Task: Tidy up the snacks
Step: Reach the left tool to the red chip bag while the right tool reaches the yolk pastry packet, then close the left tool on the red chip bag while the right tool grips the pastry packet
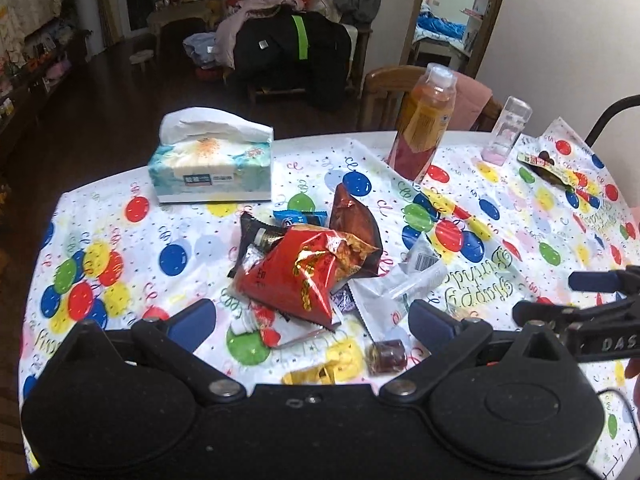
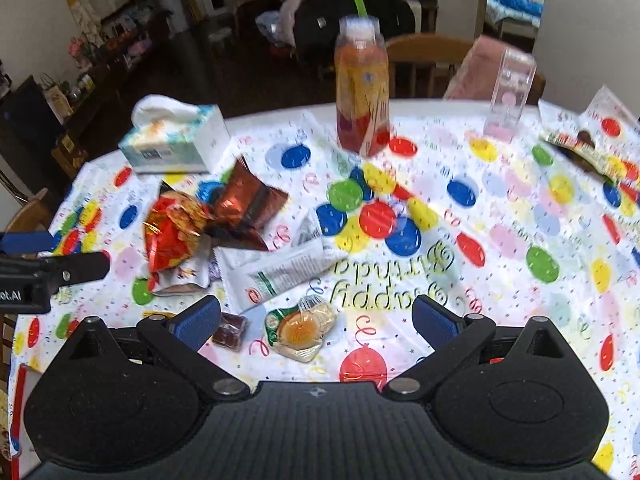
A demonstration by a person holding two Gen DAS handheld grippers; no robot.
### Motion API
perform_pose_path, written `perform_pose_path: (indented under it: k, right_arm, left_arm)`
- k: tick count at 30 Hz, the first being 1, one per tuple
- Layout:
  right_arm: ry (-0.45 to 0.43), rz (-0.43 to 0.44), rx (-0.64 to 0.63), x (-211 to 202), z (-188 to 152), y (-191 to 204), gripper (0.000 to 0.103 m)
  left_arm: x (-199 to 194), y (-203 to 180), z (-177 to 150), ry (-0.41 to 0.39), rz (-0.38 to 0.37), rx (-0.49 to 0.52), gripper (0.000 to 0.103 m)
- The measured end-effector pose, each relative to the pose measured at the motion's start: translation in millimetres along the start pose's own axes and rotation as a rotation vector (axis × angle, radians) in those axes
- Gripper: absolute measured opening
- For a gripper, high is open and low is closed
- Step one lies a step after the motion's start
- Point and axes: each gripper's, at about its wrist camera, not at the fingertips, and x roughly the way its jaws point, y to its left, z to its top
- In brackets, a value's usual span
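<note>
A pile of snack packets lies near the middle of the table (image 1: 100, 216), on a white cloth printed with coloured balloons. On top sits a crumpled red bag (image 1: 308, 268), with a brown foil bag (image 1: 354, 216) just behind it and a small blue packet (image 1: 298, 216) at the far side of the pile. A long white wrapper (image 2: 280, 272) lies just right of the red bag. Nearer the edge rest a small dark sweet (image 2: 230, 330) and, beside it, a clear packet with an orange centre (image 2: 300, 330).

The left gripper (image 1: 310, 318) hovers over the near side of the pile, its fingers spread wide apart and empty. The right gripper (image 2: 316, 320) hangs to the right of the pile above the clear packet, its fingers also wide apart, holding nothing.

At the far left stands a tissue box (image 1: 212, 160). A tall orange bottle (image 1: 424, 124) stands at the far middle, a clear cup (image 1: 506, 130) to its right, and another snack packet (image 1: 550, 166) at the far right edge.
</note>
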Motion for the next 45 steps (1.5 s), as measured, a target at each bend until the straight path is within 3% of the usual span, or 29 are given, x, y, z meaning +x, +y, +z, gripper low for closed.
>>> perform_pose_path:
  k: [14,19,23,26,32,33,34,45]
  right_arm:
    - [0.16,0.007,0.107,83,2,-13,0.102]
    - [0.202,0.015,0.129,102,-1,-14,0.099]
    - [0.229,0.043,0.138,112,-3,-12,0.087]
    - [0.234,0.052,0.127,116,-4,-8,0.084]
    - [0.247,0.085,0.124,119,-5,-3,0.059]
    - [0.245,0.079,0.119,119,-5,-1,0.059]
    - [0.244,0.077,0.116,119,-5,-1,0.058]
    - [0.216,0.069,0.112,100,-3,-1,0.05]
  left_arm:
    - [76,-3,20,0.075,0.011,0.044,0.102]
    - [92,-1,21,0.09,0.023,0.05,0.102]
    - [101,1,21,0.1,0.029,0.05,0.101]
    - [108,4,21,0.109,0.022,0.031,0.094]
    - [113,8,22,0.115,0.003,0.01,0.076]
    - [112,8,23,0.112,0.008,0.009,0.065]
    - [112,10,23,0.113,0.016,0.006,0.062]
    - [98,19,24,0.097,0.005,-0.038,0.048]
